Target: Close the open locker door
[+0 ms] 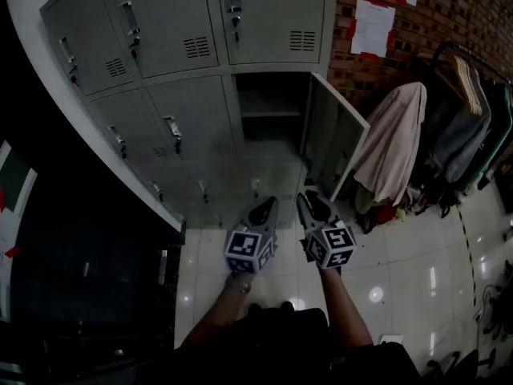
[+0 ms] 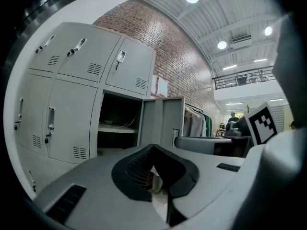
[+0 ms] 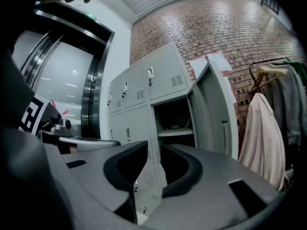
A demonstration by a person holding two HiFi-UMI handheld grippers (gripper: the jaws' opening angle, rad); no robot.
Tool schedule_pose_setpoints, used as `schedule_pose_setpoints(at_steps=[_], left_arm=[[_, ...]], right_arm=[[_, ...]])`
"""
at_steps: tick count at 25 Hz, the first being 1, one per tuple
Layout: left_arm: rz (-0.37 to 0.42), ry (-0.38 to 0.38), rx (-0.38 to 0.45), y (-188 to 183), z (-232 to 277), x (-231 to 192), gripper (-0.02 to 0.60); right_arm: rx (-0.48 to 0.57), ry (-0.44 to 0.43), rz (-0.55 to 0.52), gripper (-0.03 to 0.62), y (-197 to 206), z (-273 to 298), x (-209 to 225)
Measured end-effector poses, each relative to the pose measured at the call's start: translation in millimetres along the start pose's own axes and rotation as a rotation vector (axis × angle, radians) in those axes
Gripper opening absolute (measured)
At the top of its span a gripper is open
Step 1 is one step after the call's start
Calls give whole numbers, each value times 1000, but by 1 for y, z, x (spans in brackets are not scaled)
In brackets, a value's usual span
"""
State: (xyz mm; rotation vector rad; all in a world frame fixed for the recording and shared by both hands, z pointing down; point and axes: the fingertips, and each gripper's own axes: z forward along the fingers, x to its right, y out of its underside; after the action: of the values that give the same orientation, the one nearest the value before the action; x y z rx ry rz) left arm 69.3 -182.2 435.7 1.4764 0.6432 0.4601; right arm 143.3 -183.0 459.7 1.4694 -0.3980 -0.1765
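A bank of grey lockers (image 1: 168, 62) stands ahead against a brick wall. One middle-row compartment (image 1: 271, 107) is open, dark inside with a shelf, and its door (image 1: 333, 139) swings out to the right. Both grippers hover side by side above the floor, short of the lockers and touching nothing. My left gripper (image 1: 264, 208) points at the lockers below the opening, its jaw tips together and empty. My right gripper (image 1: 309, 203) sits just below the door's lower edge, its jaws a narrow gap apart with nothing between. The left gripper view shows the open door (image 2: 163, 121), as does the right gripper view (image 3: 216, 109).
A clothes rack with a beige coat (image 1: 397, 143) and darker jackets (image 1: 469, 127) stands right of the open door. Papers (image 1: 373, 24) hang on the brick wall. A dark glass-fronted unit (image 1: 80, 263) is at the left. The floor is glossy white tile (image 1: 401, 271).
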Motion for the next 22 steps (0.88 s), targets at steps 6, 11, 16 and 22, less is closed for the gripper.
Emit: schedule_pose_setpoints(at_steps=[6, 11, 16, 22], left_arm=[[8, -4, -3, -1, -1, 1, 0], [3, -4, -14, 6, 3, 4, 0], [19, -24, -15, 9, 5, 4, 0], [18, -48, -18, 10, 2, -1, 0]], right_arm=[[-11, 134, -41, 181, -13, -17, 94], [-65, 160, -103, 236, -16, -15, 156], [-124, 102, -135, 236, -2, 3, 165], [-147, 86, -136, 236, 8, 17, 164]])
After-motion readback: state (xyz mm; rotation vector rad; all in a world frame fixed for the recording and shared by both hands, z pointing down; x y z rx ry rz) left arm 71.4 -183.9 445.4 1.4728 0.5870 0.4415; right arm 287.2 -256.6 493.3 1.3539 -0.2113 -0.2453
